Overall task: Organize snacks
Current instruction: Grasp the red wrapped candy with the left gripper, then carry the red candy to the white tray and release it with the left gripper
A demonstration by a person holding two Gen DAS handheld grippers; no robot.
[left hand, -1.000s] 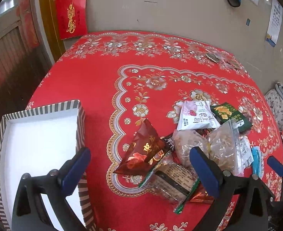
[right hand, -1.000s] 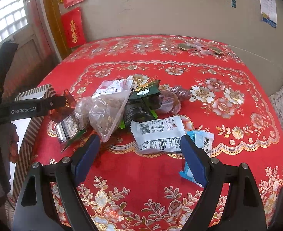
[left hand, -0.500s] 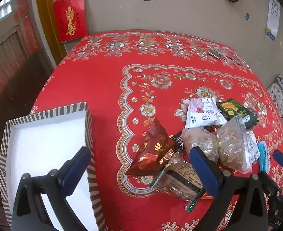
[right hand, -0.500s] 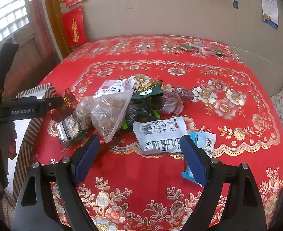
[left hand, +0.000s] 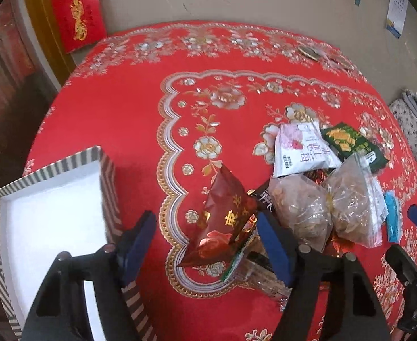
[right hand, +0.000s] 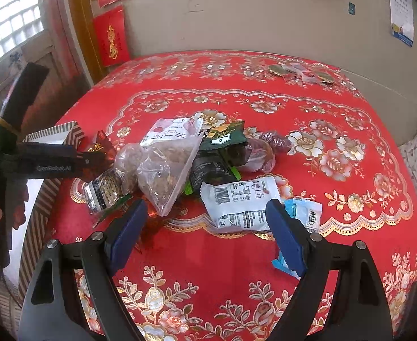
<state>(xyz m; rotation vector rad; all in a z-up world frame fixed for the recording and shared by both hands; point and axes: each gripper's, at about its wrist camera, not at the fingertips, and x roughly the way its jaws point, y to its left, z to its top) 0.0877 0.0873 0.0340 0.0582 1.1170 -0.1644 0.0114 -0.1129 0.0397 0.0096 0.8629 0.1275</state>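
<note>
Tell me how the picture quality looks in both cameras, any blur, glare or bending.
Left wrist view: fisheye bends the striped box, whose edge smears slightly; table evenly lit. Right wrist view: the window is blown out, the left gripper blurred, the snacks sharp.

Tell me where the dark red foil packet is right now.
In the left wrist view, the dark red foil packet lies between the closing left gripper fingers, beside the clear bags.
</note>
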